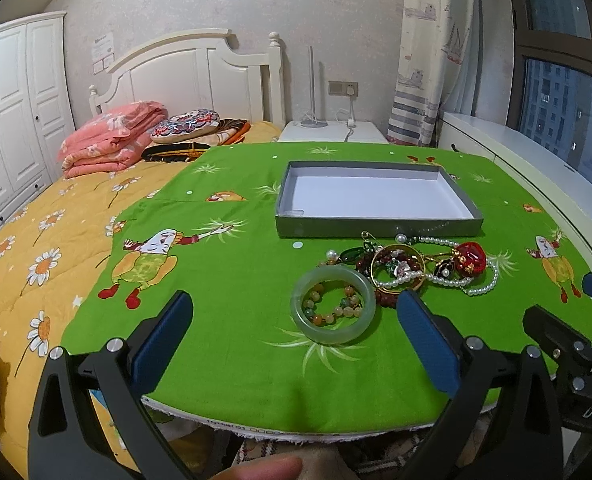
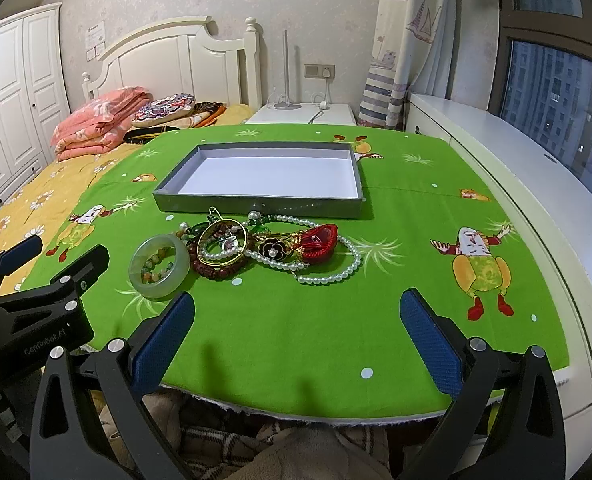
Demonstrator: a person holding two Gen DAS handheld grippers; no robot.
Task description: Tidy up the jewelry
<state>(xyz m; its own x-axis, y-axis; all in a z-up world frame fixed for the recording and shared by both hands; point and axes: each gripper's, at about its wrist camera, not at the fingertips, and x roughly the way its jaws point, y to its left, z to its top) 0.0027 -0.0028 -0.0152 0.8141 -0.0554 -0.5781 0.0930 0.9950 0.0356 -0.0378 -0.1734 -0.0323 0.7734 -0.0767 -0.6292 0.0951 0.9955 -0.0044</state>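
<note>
Both grippers, left [image 1: 294, 320] and right [image 2: 296, 320], hang spread and empty at 6 o'clock. The jewelry [image 2: 248, 246] lies tangled on the table [image 2: 416, 208], box [image 2: 256, 205] empty at 12. Lifting the bangle [image 1: 333, 305] may drag snagged pearls [image 2: 328, 278] off.

Both hand-held grippers hover side by side, pointing forward. The left hand-held gripper [image 1: 294, 334] has its blue-padded fingers spread wide with nothing between them. The right hand-held gripper [image 2: 296, 334] is likewise spread wide, gripping nothing. A fingertip [image 1: 264, 468] shows below the left one.
</note>
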